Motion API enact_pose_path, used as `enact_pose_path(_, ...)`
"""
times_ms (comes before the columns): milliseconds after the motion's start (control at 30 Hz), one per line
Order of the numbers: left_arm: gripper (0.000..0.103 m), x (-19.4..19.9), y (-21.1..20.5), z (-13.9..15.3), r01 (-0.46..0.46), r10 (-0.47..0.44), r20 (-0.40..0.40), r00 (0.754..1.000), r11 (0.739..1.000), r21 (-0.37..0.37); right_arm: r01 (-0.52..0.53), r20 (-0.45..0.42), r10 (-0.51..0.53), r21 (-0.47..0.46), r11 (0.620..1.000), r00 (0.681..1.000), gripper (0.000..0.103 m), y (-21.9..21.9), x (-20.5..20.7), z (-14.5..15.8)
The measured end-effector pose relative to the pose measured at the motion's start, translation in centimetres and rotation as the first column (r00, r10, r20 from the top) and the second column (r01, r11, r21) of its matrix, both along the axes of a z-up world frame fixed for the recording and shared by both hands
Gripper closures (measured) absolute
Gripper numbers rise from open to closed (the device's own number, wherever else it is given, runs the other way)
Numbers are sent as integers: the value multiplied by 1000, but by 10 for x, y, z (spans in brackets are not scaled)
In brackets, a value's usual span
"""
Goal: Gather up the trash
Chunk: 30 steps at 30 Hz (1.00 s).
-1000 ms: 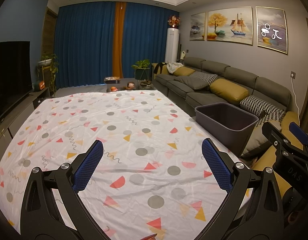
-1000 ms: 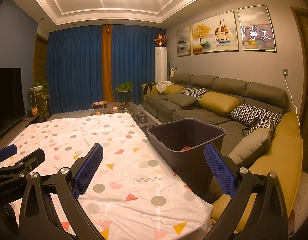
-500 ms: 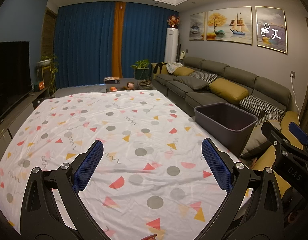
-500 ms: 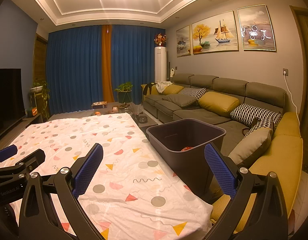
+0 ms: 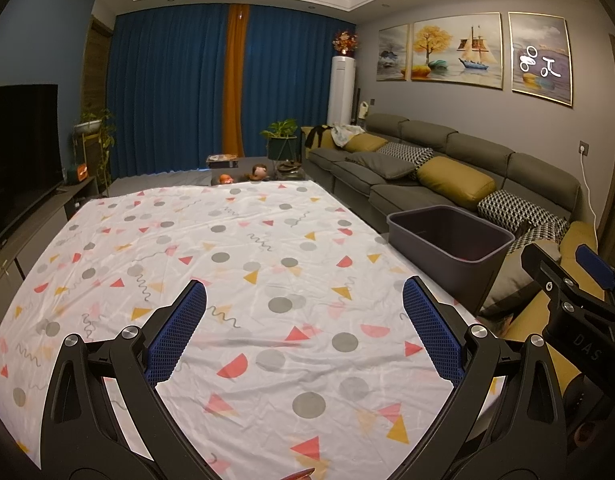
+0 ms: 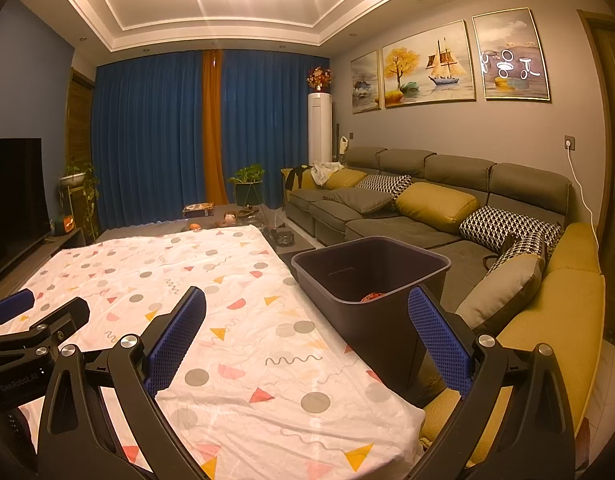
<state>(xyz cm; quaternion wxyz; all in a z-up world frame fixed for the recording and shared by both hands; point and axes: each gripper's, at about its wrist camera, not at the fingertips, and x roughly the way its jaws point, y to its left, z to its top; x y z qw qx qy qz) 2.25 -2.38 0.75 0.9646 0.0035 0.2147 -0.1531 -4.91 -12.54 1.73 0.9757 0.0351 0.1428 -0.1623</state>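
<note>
Nothing's really moved since a second ago. The patterned sheet [image 5: 243, 264] is the same, the dark bin [image 6: 371, 280] is sitting at its right edge by the sofa [image 6: 427, 216], and the left gripper [image 5: 303, 336] and right gripper [image 6: 307, 340] are both spread wide, holding nothing. Trash: something small and reddish-orange [image 6: 373, 296] is sitting in the bin's bottom.

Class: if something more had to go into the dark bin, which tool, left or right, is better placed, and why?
Right. The right tool is open with the bin just ahead; the left tool, also open, faces the patterned cloth.
</note>
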Motion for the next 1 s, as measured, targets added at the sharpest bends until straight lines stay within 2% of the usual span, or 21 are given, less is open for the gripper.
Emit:
enact_pose_path(533, 6, -1, -4, 2, 46, -46, 13, 999, 999, 7, 2, -3, -2, 6, 1000, 1000, 5, 0, 1, 0)
enact_pose_path(733, 14, -2, -4, 2, 54, -54, 18, 998, 999, 5, 4, -2, -4, 9, 1000, 1000, 6, 1, 1, -1)
enact_pose_path(1000, 14, -2, -3, 2, 52, -52, 16, 999, 999, 6, 6, -3, -6, 12, 1000, 1000, 6, 1, 0, -2)
